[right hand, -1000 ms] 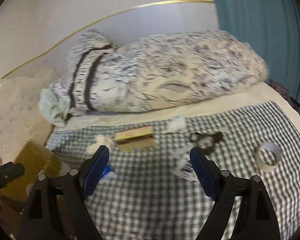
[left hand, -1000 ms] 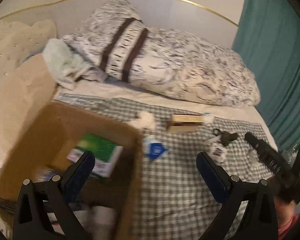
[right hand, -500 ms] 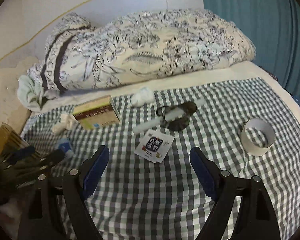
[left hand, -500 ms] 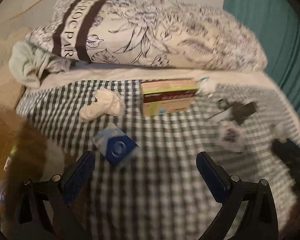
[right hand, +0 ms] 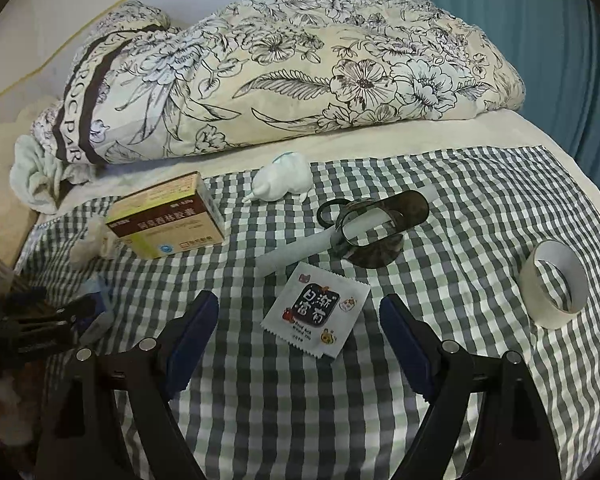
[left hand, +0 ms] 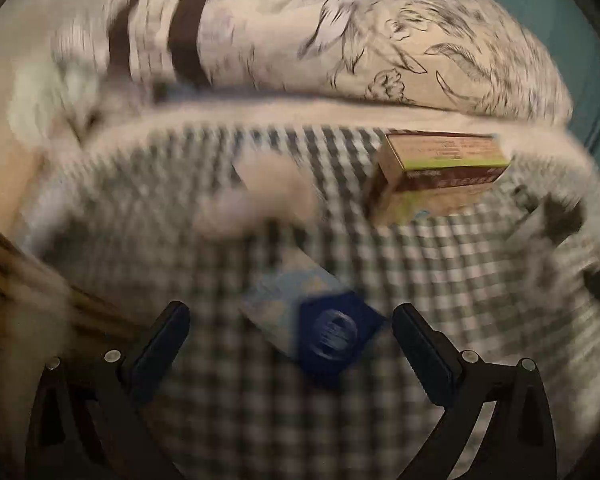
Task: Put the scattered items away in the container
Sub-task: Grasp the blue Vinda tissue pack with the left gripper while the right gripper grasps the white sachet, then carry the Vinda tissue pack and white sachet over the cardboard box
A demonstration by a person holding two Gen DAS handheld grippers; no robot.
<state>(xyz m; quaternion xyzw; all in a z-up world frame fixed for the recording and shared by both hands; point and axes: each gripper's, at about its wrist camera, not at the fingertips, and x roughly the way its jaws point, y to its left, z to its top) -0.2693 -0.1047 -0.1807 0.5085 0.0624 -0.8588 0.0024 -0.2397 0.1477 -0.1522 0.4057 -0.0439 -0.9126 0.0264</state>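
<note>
Both grippers are closing in since a second ago: left gripper (left hand: 290,332), jaws spread and empty, is nearing the blue packet (left hand: 314,320) on the checked cloth (right hand: 480,200); cardboard box (left hand: 28,280) at left. Right gripper (right hand: 298,322), equally open, is straddling the white sachet (right hand: 316,310). Best lowering squarely, pinching edges flat.

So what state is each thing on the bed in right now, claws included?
Left claw: open, empty, over the blue packet.
Right claw: open, empty.
Blue packet: flat on the checked cloth, blurred.
Medicine box: closed, on its side.
Tape roll: lying tilted.
White sachet: sealed, flat.
Scissors: lying closed across a white tube.
</note>
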